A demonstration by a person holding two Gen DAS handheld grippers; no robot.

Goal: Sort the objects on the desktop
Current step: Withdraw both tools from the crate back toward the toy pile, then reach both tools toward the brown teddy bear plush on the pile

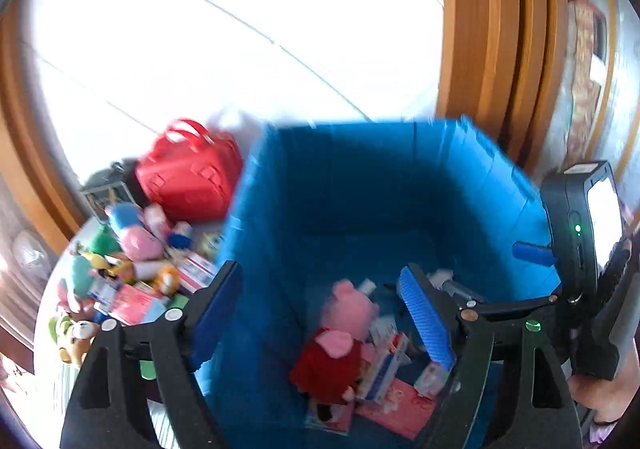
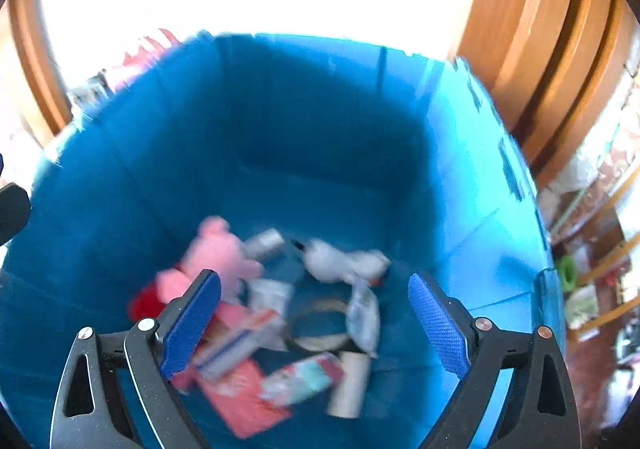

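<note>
We see a white tiled floor [image 1: 224, 33] blown out by strong daylight at twelve o'clock, orange-brown wooden frames [image 1: 500, 33] curving up at two o'clock and another wooden edge [image 1: 28, 137] at nine, and cluttered wooden shelves [image 2: 600, 249] at three o'clock

The far half of the deep blue fabric storage bin [image 2: 460, 209] is bare floor with open room above, while its near half is cluttered by a pink plush pig in a red dress [image 2: 208, 261], cartons and tubes.
</note>
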